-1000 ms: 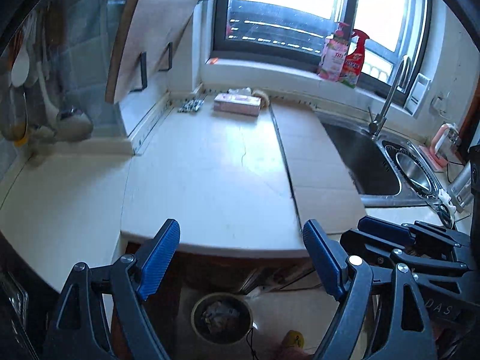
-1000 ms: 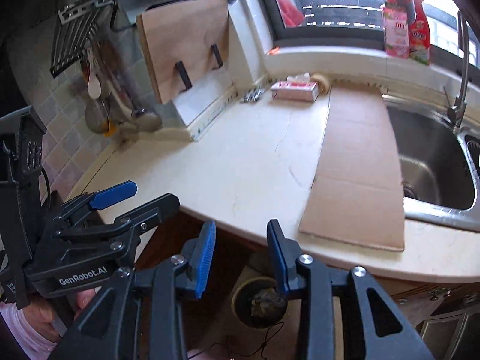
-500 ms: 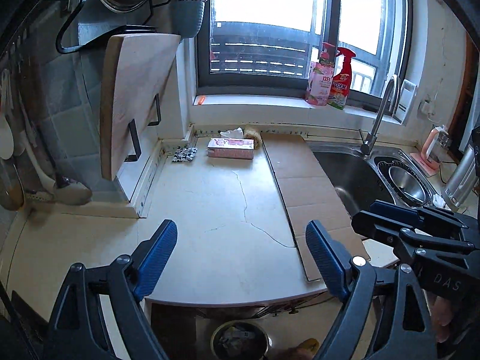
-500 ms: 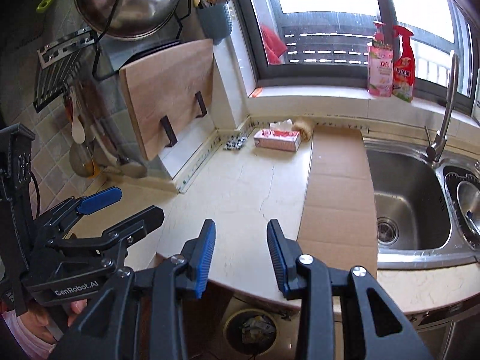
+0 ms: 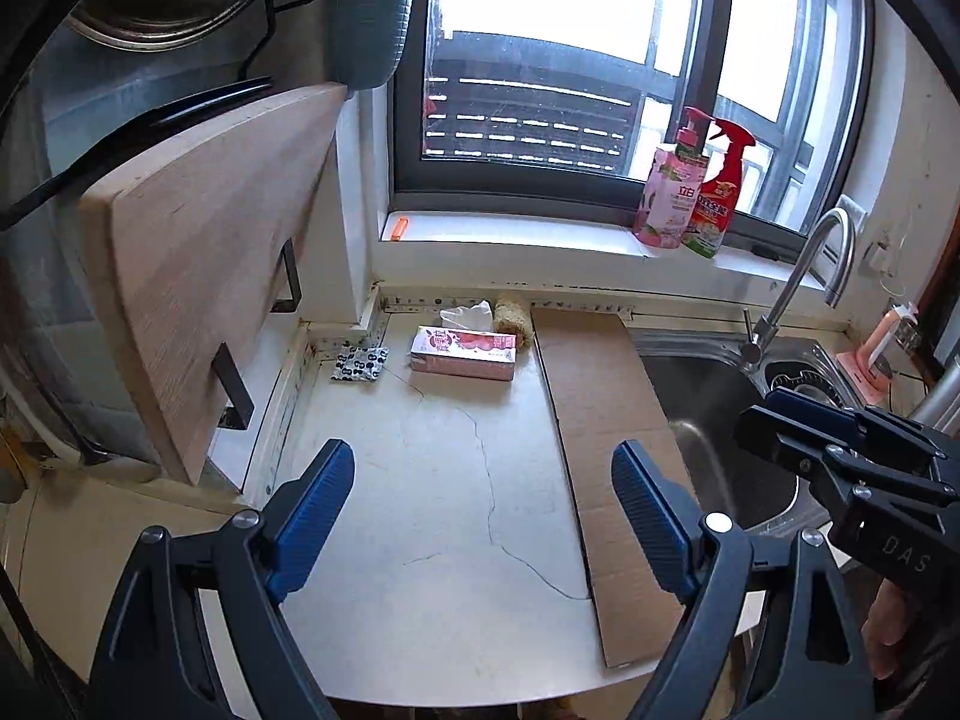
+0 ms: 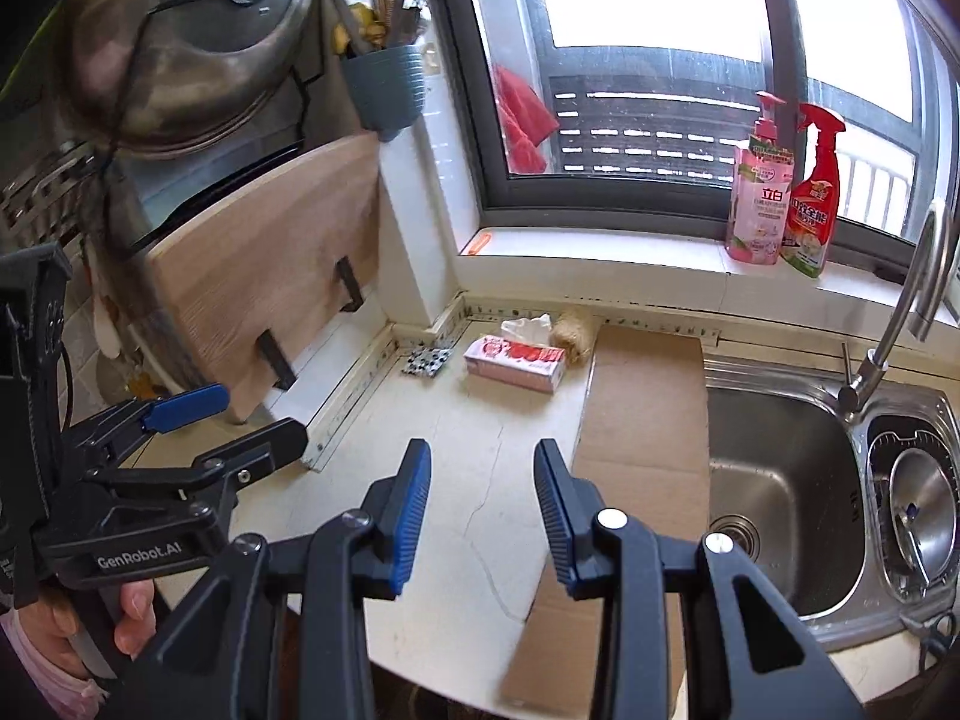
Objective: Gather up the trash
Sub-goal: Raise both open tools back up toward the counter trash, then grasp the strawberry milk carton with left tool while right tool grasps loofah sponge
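Note:
On the pale counter (image 5: 456, 540), near the back wall, lie a small patterned wrapper (image 5: 359, 363) (image 6: 427, 360), a pink tissue box (image 5: 463, 354) (image 6: 516, 363) with white tissue (image 5: 468, 315) sticking up behind it, and a tan fibrous roll (image 5: 512, 318). A long flat cardboard sheet (image 5: 606, 420) (image 6: 645, 396) runs along the sink's edge. My left gripper (image 5: 480, 468) (image 6: 258, 417) hangs wide open above the counter's front, with nothing in it. To its right, my right gripper (image 6: 481, 459) (image 5: 765, 414) is open more narrowly, also with nothing in it.
A steel sink (image 6: 780, 480) with a tall faucet (image 5: 798, 282) lies right of the cardboard. A wooden cutting board (image 5: 198, 300) leans on brackets at the left, under a hung pot lid (image 6: 180, 48) and a utensil cup (image 6: 384, 90). Two cleaner bottles (image 5: 690, 204) stand on the windowsill.
Both grippers have risen and come forward from below the counter's front edge to above it. The bin on the floor has dropped out of view. The left jaws have spread slightly.

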A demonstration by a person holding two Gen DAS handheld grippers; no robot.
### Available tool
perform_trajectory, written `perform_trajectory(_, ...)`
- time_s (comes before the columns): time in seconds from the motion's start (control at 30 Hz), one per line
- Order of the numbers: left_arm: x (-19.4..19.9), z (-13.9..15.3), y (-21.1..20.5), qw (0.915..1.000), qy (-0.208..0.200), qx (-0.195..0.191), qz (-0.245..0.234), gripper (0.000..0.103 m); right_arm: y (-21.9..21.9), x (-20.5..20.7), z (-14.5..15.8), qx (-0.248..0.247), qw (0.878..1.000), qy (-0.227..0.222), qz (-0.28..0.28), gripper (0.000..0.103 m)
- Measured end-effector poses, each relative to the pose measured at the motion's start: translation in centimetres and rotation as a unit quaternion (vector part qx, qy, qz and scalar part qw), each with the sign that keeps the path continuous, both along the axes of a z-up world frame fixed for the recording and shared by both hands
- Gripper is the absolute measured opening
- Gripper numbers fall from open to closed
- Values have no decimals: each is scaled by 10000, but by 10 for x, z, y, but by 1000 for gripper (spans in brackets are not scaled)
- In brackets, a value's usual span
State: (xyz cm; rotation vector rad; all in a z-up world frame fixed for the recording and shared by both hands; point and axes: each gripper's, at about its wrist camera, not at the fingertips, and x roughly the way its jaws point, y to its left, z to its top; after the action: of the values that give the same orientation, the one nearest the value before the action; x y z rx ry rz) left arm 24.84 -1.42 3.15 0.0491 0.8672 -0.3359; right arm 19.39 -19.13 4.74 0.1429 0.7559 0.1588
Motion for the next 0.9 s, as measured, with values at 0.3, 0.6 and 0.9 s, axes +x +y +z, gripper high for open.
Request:
perform_trajectory(0.3,115,-35,-44,9970,435,66,640,87,-58,112,-14,112,9993,258,255,41)
perform_trajectory(0.6,231,-121,-64,9830,1098,-2,1471,86,-105,247,-82,679,9912,1102,271,41)
perform_trajectory(0.9,301,-220,-61,9521,1878,-414,2378,86,-121,332,-173,1778,9653,1910,-66,44)
